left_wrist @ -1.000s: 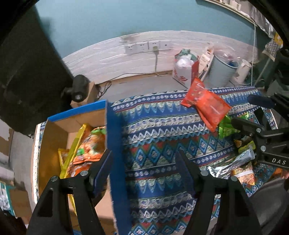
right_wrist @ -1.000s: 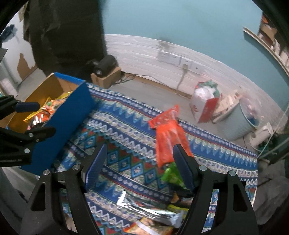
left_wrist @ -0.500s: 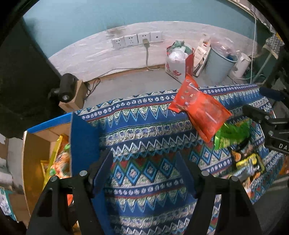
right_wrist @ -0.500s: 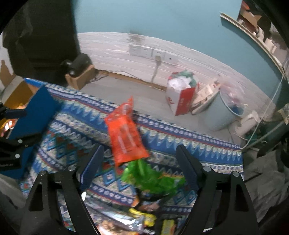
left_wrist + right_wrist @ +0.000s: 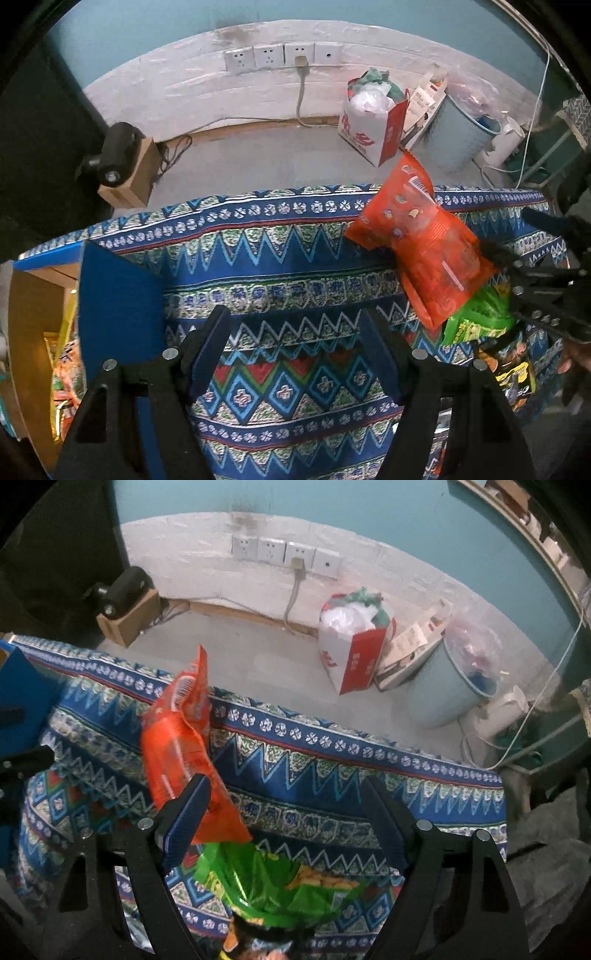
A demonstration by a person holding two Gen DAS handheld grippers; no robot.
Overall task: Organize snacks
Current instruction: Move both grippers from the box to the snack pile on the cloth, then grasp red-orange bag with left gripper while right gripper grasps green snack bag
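Both tools have swung from the blue box (image 5: 114, 306) at 9 o'clock toward the snack pile. Right tool (image 5: 284, 812), jaws just widened and empty, hovers over the green snack bag (image 5: 273, 882); orange bag (image 5: 177, 738) at 10 o'clock. Left tool (image 5: 295, 350) spread, empty over the desk (image 5: 280, 266). Next pick looks imminent.

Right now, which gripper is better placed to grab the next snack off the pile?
Right. The right gripper has open jaws over the green bag, with the orange bag at its left finger. The left gripper faces bare patterned cloth beside the box.
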